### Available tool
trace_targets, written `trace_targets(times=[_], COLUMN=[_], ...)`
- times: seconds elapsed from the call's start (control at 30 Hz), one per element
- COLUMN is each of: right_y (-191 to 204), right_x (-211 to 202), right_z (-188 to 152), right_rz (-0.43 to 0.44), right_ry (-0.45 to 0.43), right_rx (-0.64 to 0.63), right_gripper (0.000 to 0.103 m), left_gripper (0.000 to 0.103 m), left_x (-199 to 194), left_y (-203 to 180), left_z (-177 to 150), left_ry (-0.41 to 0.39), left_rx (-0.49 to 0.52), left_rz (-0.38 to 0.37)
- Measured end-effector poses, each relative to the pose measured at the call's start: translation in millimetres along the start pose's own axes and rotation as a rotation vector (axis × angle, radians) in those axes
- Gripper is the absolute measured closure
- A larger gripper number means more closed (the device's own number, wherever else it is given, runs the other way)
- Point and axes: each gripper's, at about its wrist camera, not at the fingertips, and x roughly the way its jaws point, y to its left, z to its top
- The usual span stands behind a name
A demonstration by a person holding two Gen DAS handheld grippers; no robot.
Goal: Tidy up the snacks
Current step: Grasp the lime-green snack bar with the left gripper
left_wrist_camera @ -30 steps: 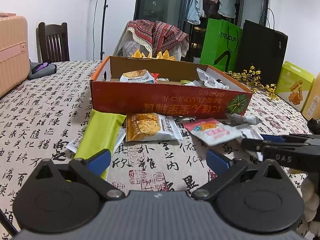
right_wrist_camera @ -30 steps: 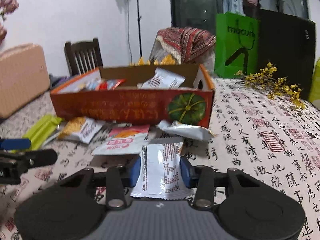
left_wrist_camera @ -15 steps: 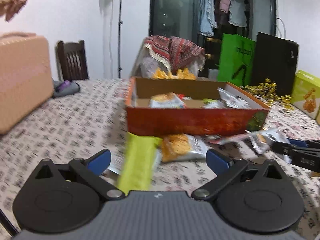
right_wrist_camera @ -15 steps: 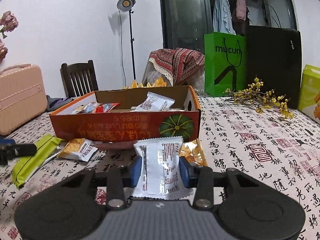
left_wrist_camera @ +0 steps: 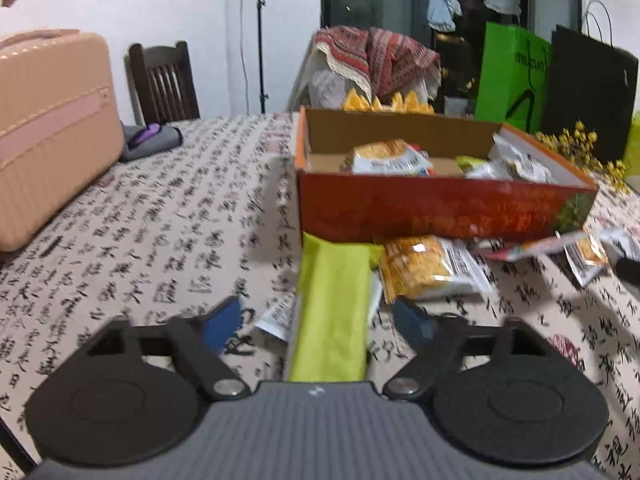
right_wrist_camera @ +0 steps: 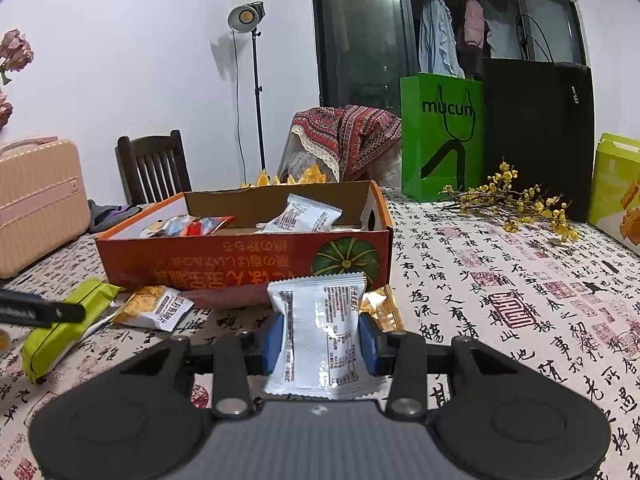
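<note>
Fingers of the right gripper (right_wrist_camera: pixel 320 338): blue pads pressed on both sides of a white snack packet (right_wrist_camera: pixel 320 340), held upright, printed text facing the camera, clear of the table (right_wrist_camera: pixel 500 280). Fingers of the left gripper (left_wrist_camera: pixel 320 320): spread wide, nothing between the pads; a long green packet (left_wrist_camera: pixel 334 308) lies on the cloth in the gap, touching neither pad as far as the left wrist view shows.

Just beyond the held packet: a gold-foil packet (right_wrist_camera: pixel 380 306) on the cloth, against the front wall of the orange box (right_wrist_camera: pixel 240 256). The box sits toward the middle of the table, open on top, several packets inside, among them a white one (right_wrist_camera: pixel 304 218) propped near its right end.

Along the box's front wall on the cloth: an orange-and-white cracker packet (left_wrist_camera: pixel 434 270) just right of the green packet, then a pink-and-white packet (left_wrist_camera: pixel 528 246) and a small orange packet (left_wrist_camera: pixel 586 252) further right.

Left edge of the table: pink suitcase (left_wrist_camera: pixel 52 132). Far edge: green paper bag (right_wrist_camera: pixel 442 136), black bag (right_wrist_camera: pixel 538 132), yellow flower sprig (right_wrist_camera: pixel 516 200). Wooden chair (right_wrist_camera: pixel 150 166) beyond the far left corner.
</note>
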Motion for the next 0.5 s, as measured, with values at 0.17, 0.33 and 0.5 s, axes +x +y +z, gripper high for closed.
trace_targets(times=[0.17,0.33,0.5], right_y=[0.4,3.2,5.7], right_x=[-2.4,-4.4,-5.7], right_z=[-0.6,-1.0,-0.5], right_rz=[-0.004,-0.009,-0.018], right_ry=[-0.013,-0.023,-0.032], right_rx=[-0.001,-0.017,-0.03], right_gripper=[0.064,0.064,0.064], left_gripper=[0.06,0.062,0.062], left_x=[4.6,-1.1,-13.5], left_y=[-0.6,2.9,4.1], left_z=[-5.6,-5.9,-3.2], left_ry=[0.029,0.019,-0.013], left_rx=[-0.007,-0.023,-0.027], left_rz=[-0.024,-0.023,-0.02])
